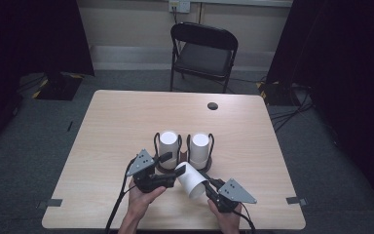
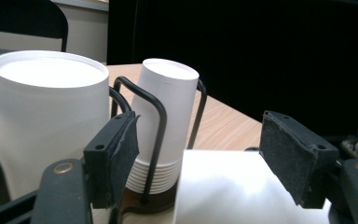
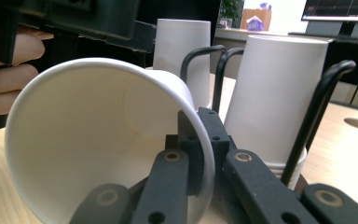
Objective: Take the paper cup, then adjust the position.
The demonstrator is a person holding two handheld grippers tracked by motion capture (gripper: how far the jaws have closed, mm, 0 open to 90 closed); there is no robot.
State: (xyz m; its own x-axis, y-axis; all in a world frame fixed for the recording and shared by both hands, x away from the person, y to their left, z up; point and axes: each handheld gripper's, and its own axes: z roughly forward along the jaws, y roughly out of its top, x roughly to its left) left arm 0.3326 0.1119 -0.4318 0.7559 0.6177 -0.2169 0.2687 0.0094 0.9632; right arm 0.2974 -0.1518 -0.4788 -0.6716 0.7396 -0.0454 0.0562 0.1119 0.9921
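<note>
Down near the bench's (image 1: 107,122) front edge, the right gripper (image 3: 200,154) pinches the tipped paper cup's (image 1: 191,180) rim, while the left gripper's (image 1: 168,168) half-open jaws flank its base untouched.

The table (image 1: 126,122) has a pale wood-grain laminate top, smooth with a soft matt sheen. A single paper cup (image 3: 102,140) is white, thin-walled and matt, with a smooth rolled rim and a faintly glossy inside. Two stacks of the same white paper cups (image 2: 168,121) stand in a holder (image 2: 156,116) of thin black metal wire, smooth and slightly shiny, on a dark brown base. The left gripper (image 2: 200,158) and right gripper (image 3: 205,154) are matt black plastic with brass-coloured rivets; the pads (image 2: 289,158) look like rough, dark foam rubber. Grey plates on the grippers look like dull plastic. The folding chair (image 1: 204,48) has a black metal frame and a dull padded seat.
</note>
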